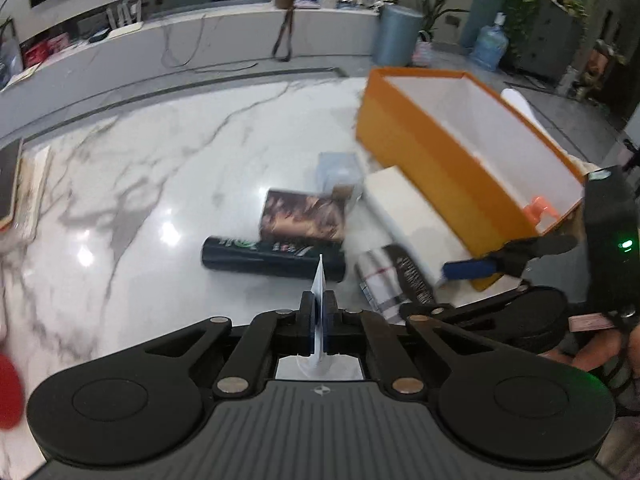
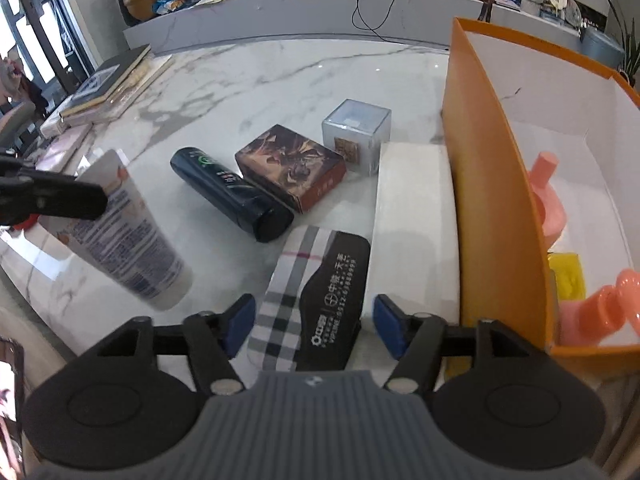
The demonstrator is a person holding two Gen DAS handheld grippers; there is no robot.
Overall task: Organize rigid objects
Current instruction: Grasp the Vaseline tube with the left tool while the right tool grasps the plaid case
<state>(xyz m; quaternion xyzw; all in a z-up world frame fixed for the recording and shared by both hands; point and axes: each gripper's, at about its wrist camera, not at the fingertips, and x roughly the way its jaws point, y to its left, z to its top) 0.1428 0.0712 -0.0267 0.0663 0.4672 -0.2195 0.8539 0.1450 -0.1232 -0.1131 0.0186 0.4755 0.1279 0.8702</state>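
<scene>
My left gripper [image 1: 319,300] is shut on the flat crimped end of a white tube [image 2: 120,232], which hangs tilted above the marble table [image 1: 160,184]. My right gripper [image 2: 316,324] is open, its blue pads on either side of a plaid and black case [image 2: 304,292] without touching it. Beyond the case lie a black cylinder bottle [image 2: 232,196], a brown patterned box [image 2: 292,168], a clear cube box [image 2: 356,132] and a white flat box [image 2: 416,220]. To the right stands an orange box [image 2: 492,200] holding pink pump bottles [image 2: 548,200] and a yellow item [image 2: 568,276].
Stacked books [image 2: 104,84] lie at the table's far left edge. A red object [image 1: 8,392] shows at the left rim of the left wrist view. Behind the table runs a marble counter [image 2: 280,12] with cables and clutter. A blue water jug [image 1: 490,46] stands on the floor.
</scene>
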